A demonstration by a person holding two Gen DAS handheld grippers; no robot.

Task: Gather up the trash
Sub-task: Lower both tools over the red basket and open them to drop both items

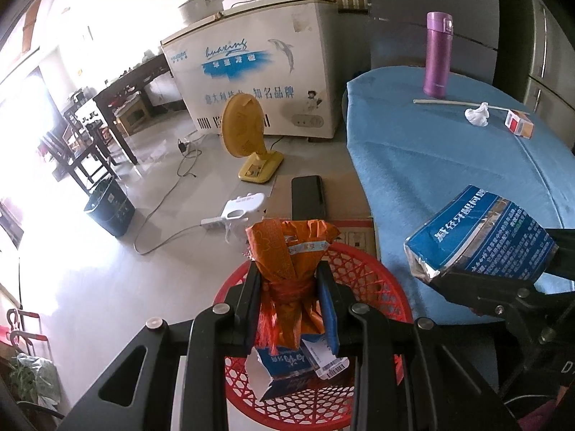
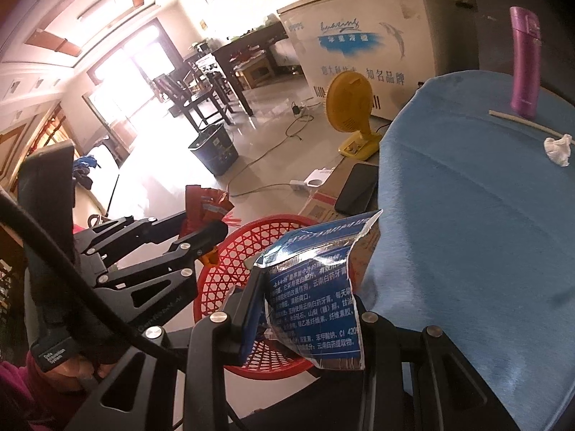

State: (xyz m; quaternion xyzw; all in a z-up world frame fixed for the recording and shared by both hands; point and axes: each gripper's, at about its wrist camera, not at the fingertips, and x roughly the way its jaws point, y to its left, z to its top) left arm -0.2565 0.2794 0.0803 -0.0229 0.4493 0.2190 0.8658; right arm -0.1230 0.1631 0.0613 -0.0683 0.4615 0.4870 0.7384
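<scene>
Orange wrapper (image 1: 287, 273): crumpled, tied with red string, upright, lower centre, above basket.
Blue toothpaste box (image 2: 316, 287): torn, foil-lined, lower centre.
Red mesh basket (image 1: 373, 280): bottom centre, holding scraps.
Tissue wad (image 1: 477, 115): white, upper right, on blue cloth.

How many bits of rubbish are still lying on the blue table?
3: a crumpled white tissue, a long thin stick lying behind it by the purple flask, and a small red-and-white box at the far right. Others may lie beyond view.

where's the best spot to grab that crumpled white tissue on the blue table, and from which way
Grip the crumpled tissue across its puffy main wad, coming straight down from above. It lies low on the blue cloth, so a side approach would scrape the cloth. Its twisted tip rests against the thin stick, and the small box sits close beside it, so close the jaws in line with the stick, probably avoiding both.
</scene>
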